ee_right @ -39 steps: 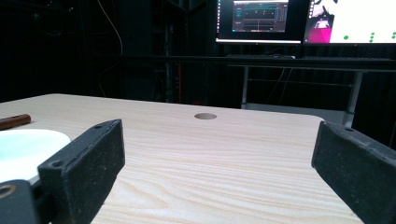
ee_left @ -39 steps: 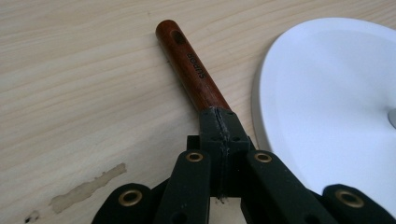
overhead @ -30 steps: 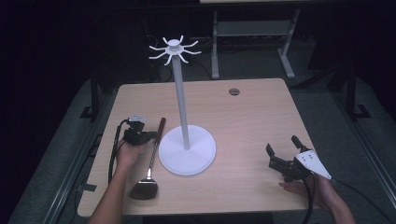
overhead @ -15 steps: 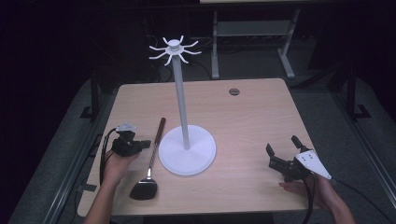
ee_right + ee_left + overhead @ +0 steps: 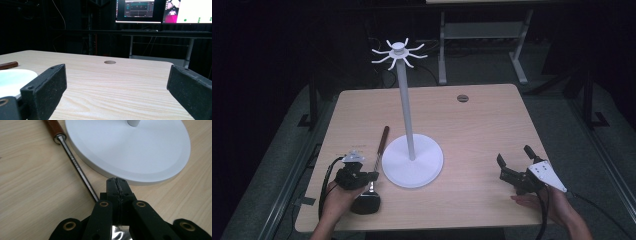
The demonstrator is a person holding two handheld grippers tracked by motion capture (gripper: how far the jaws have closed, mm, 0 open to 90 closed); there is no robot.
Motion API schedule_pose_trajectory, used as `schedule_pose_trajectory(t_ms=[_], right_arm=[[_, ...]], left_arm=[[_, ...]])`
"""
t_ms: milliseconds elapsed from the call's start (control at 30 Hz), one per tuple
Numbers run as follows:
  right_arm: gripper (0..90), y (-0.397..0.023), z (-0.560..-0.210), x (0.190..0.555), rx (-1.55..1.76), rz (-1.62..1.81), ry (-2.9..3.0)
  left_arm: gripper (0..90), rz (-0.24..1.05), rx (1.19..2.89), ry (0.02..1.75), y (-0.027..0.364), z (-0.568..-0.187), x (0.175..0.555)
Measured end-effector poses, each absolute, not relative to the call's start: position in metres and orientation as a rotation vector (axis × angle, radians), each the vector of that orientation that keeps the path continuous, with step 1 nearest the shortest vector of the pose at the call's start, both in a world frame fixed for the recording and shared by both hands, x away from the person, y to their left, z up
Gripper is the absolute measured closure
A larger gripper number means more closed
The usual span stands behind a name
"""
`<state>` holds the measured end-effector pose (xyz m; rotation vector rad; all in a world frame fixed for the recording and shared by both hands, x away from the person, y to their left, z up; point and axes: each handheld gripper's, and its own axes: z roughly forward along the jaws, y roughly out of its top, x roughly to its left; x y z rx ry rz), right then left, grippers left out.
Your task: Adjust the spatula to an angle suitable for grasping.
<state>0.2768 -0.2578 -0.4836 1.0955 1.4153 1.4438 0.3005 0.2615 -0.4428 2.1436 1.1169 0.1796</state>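
The ladle (image 5: 373,172) lies flat just left of the stand (image 5: 412,161), so the shut left gripper (image 5: 373,176) should open and clamp its shaft squarely, while the right gripper (image 5: 516,161) waits open.

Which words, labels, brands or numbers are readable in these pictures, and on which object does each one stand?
No text can be read anywhere.
Left monitor: lines and figures on screen, too small and blurred to read.
Right monitor: coloured dots and shapes, no legible words.
Ladle, white stand, table, left gripper, right gripper: no label or marking visible.
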Motion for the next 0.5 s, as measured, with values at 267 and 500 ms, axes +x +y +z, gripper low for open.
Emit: schedule_pose_trajectory(t_ms=[267,500], right_arm=[[2.0,-0.2578,-0.4836,0.2767,1.096,1.444,1.415],[2.0,-0.2578,-0.4836,0.2767,1.095,1.444,1.415]], left_arm=[[89.4,0.192,2.19,1.126,0.257,-0.4483,0.3027],[89.5,0.197,2.211,1.139,0.2576,-0.4497,0.3038]])
